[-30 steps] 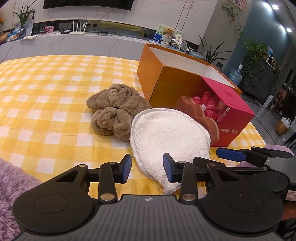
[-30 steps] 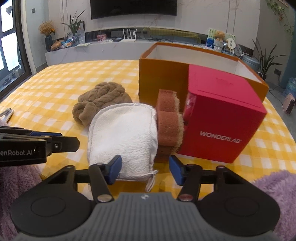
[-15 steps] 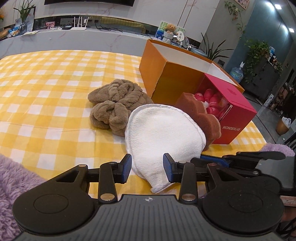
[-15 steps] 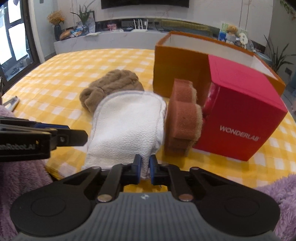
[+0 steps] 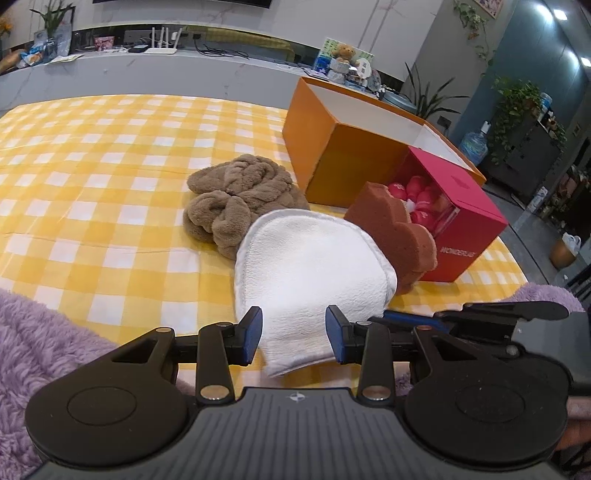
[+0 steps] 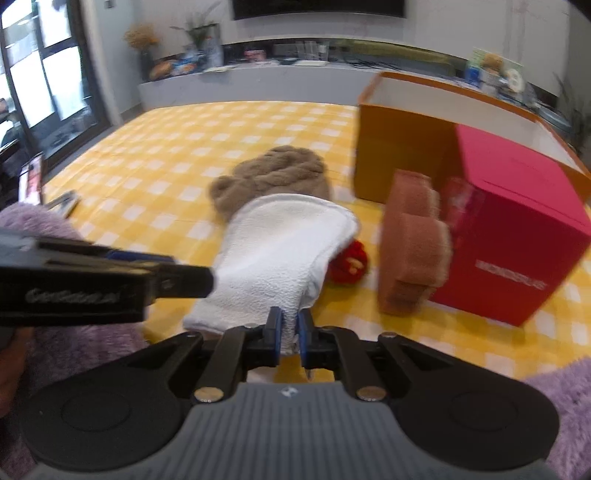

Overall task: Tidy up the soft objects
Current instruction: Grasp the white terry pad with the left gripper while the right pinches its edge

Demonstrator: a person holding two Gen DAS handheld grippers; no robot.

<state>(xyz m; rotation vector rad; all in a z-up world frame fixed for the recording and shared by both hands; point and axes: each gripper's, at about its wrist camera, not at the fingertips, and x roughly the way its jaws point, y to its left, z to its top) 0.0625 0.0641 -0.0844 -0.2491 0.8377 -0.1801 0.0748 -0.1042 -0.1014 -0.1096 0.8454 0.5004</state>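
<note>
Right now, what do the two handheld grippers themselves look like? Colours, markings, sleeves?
Both match: the left gripper and right gripper have matte black linkage arms with silver pivot pins, blue finger pads, round black side discs and a ribbed grey body with a small logo. White lettering marks the left gripper's side. Fuzzy purple sleeves. No cables visible.

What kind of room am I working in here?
Most likely a home living or dining room: a yellow checked tablecloth covers the table, a wall-mounted TV hangs above a long counter, and potted houseplants stand nearby.
</note>
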